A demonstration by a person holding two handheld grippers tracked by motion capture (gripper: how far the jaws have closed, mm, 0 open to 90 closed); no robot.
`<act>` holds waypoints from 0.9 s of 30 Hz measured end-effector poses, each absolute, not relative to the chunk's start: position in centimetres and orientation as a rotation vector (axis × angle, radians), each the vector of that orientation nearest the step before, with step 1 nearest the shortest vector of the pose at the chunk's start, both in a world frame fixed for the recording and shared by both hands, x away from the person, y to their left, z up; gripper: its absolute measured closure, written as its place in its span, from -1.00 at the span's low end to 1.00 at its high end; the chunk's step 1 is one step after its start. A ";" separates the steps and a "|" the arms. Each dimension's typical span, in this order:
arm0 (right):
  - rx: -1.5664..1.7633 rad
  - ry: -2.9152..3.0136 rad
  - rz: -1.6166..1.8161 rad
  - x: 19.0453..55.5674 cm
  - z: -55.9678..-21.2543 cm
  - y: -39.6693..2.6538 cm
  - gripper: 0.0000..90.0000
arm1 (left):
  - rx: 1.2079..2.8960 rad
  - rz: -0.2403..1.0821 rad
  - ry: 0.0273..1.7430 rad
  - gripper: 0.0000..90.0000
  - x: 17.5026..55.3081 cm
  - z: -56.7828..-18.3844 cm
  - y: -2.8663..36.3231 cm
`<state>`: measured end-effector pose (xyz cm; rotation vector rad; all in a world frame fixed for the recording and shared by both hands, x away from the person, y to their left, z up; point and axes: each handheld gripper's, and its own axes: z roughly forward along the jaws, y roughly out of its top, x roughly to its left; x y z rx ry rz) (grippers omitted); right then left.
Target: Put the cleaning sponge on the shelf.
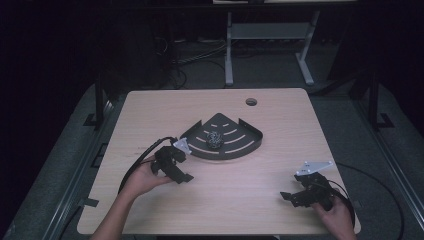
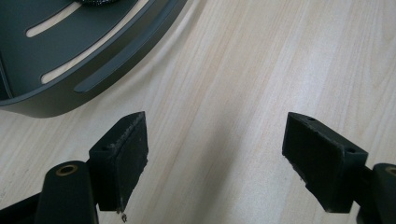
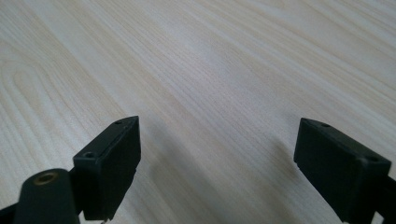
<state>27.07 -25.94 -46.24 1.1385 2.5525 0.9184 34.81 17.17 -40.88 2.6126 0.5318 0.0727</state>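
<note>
A black fan-shaped slotted tray lies at the middle of the wooden table, with a dark speckled ball resting in it. My left gripper is open just left of the tray's curved rim and holds nothing. In the left gripper view the jaws of that gripper stand wide apart over bare wood, with the tray's rim at the upper left. Near the table's front right corner my right gripper is open and empty. In its own view the right gripper spreads over plain tabletop.
A round cable hole sits near the table's far edge. Cables trail from both grippers off the table's sides. Beyond the table, a white desk frame stands on the dark floor among loose cables.
</note>
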 end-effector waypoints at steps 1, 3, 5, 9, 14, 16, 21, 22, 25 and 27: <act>1.140 2.554 0.919 27.1 -46.3 -25.9 -0.68 | 2.609 0.070 0.536 -0.51 34.7 -40.9 17.2; 1.145 2.557 0.916 27.1 -46.3 -25.8 -0.68 | 2.611 0.070 0.533 -0.51 34.7 -41.0 17.4; 1.141 2.560 0.914 27.1 -46.3 -25.8 -0.68 | 2.610 0.068 0.541 -0.51 34.5 -41.1 17.5; 1.142 2.558 0.915 27.1 -46.3 -25.8 -0.68 | 2.608 0.064 0.550 -0.51 34.2 -41.3 17.8; 1.135 2.563 0.911 27.1 -46.4 -25.8 -0.68 | 2.611 0.070 0.558 -0.51 33.8 -41.5 18.1; 1.136 2.564 0.911 27.1 -46.4 -25.8 -0.68 | 2.613 0.071 0.560 -0.51 33.7 -41.6 18.3; 1.134 2.570 0.913 27.1 -46.5 -25.7 -0.68 | 2.608 0.066 0.572 -0.51 33.4 -41.9 18.7; 1.131 2.572 0.911 27.1 -46.5 -25.7 -0.68 | 2.607 0.069 0.572 -0.51 33.3 -41.9 18.7; 1.133 2.572 0.908 27.1 -46.5 -25.6 -0.68 | 2.611 0.071 0.575 -0.51 33.1 -42.0 18.9; 1.132 2.572 0.907 27.1 -46.5 -25.5 -0.68 | 2.604 0.070 0.582 -0.51 33.0 -42.0 19.1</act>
